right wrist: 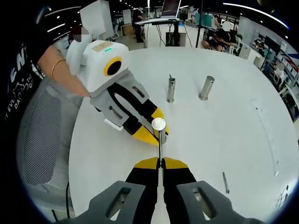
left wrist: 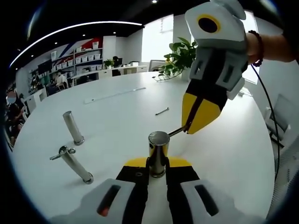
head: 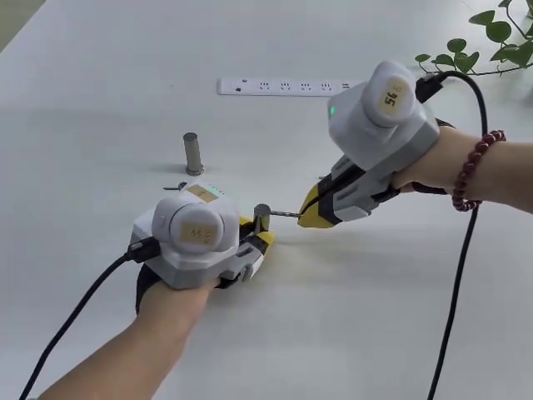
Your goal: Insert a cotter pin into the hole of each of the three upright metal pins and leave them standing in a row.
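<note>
My left gripper [head: 260, 237] [left wrist: 158, 165] is shut on an upright metal pin [head: 261, 217] [left wrist: 158, 149] near its base. My right gripper [head: 308, 215] [right wrist: 160, 163] is shut on a thin cotter pin [head: 286, 214] [right wrist: 160, 145], whose tip meets the top of that held pin [right wrist: 159, 124]. A second pin [left wrist: 73, 127] [head: 192, 154] [right wrist: 206, 88] stands bare farther back. A third pin [left wrist: 74, 162] [right wrist: 171, 88] carries a cotter pin through its head; in the head view the left gripper mostly hides it.
A loose cotter pin [left wrist: 162, 111] [right wrist: 225, 182] lies on the white table [head: 100, 100]. At the table's far side a white power strip [head: 283, 86] lies flat, and a leafy plant [head: 487, 42] sits at the far right. Cables trail from both grippers.
</note>
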